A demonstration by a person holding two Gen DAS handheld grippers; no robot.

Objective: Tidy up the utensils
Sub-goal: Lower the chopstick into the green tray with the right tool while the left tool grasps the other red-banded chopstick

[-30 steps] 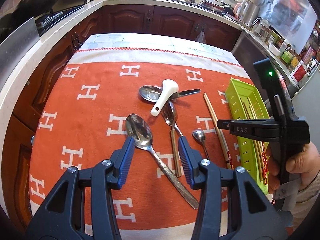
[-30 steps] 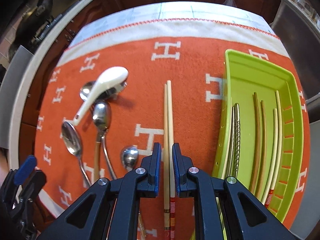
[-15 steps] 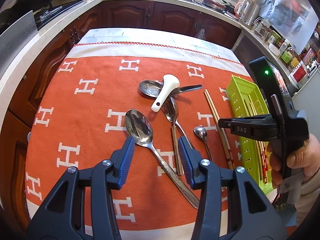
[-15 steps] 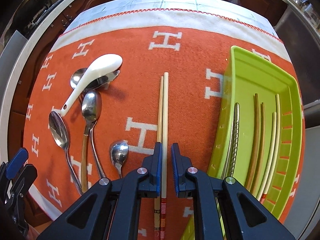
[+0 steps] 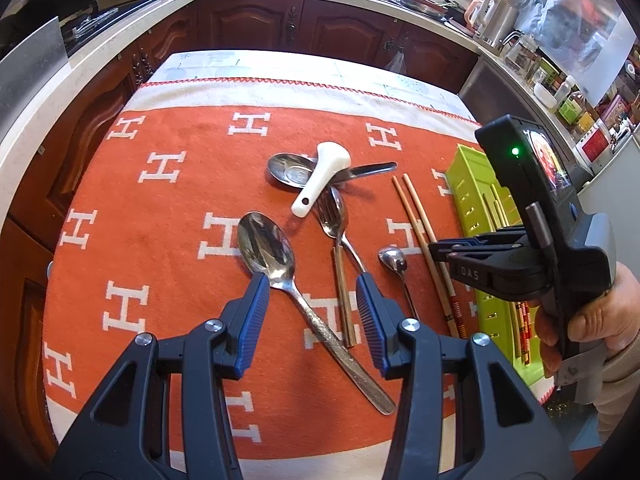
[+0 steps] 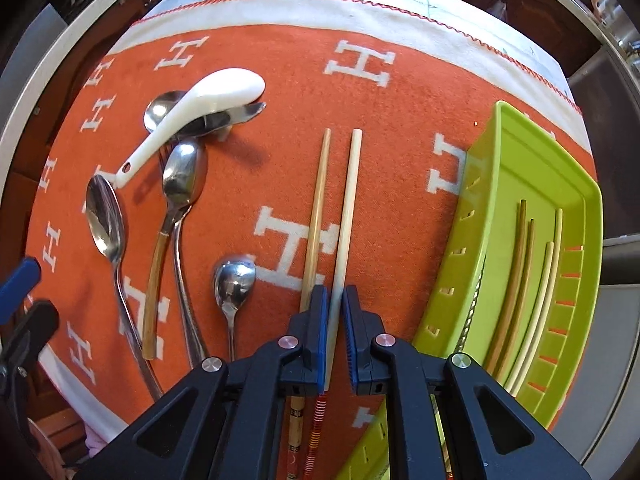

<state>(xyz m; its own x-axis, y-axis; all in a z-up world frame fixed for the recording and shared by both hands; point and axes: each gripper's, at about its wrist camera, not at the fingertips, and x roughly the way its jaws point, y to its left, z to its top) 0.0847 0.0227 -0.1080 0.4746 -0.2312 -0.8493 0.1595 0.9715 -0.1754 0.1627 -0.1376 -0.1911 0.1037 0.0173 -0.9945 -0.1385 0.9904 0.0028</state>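
Observation:
Two wooden chopsticks (image 6: pixel 348 184) lie side by side on the orange cloth, also in the left wrist view (image 5: pixel 416 220). My right gripper (image 6: pixel 335 312) is narrowly open, its jaws straddling the right chopstick, the left one just outside. It shows from the side in the left wrist view (image 5: pixel 436 250). A green tray (image 6: pixel 516 148) to the right holds several chopsticks. My left gripper (image 5: pixel 308 296) is open above the handle of a large steel spoon (image 5: pixel 266 244). A white ceramic spoon (image 5: pixel 320 182), a fork (image 5: pixel 334 216) and a small spoon (image 5: pixel 393 260) lie nearby.
Another steel spoon (image 5: pixel 292 170) lies under the white spoon. The orange cloth (image 5: pixel 180 208) covers the table, with dark kitchen cabinets (image 5: pixel 248 24) and a worktop beyond. The tray (image 5: pixel 466 184) sits at the table's right edge.
My right gripper has dropped lower and forward over the chopsticks, which now lie slightly apart with one between the jaws. My left gripper has barely moved.

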